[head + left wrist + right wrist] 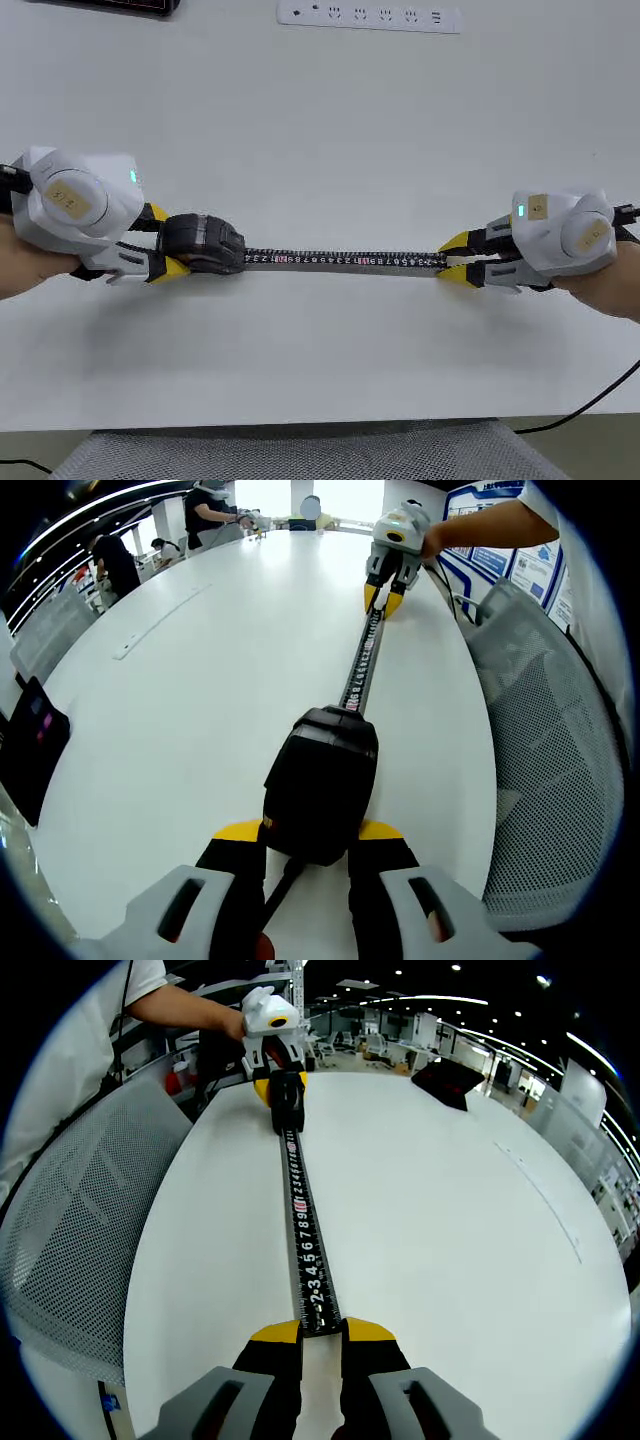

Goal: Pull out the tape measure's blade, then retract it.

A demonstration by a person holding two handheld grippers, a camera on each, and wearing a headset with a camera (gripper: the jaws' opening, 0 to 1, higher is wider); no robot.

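Observation:
A black tape measure case (203, 243) lies on the white table, and my left gripper (170, 240) is shut on it from the left; its yellow-tipped jaws clamp the case (322, 780) on both sides. The dark numbered blade (345, 260) runs out of the case to the right, low over the table. My right gripper (458, 258) is shut on the blade's end. In the right gripper view the blade (305, 1260) stretches away to the case (288, 1100) and the left gripper (268, 1088). The right gripper (384, 592) sits far off in the left gripper view.
A white power strip (368, 16) lies at the table's far edge, and a dark object (130, 5) sits at the far left. A grey mesh chair back (300, 452) is below the near table edge. A black cable (590, 400) trails off at the right.

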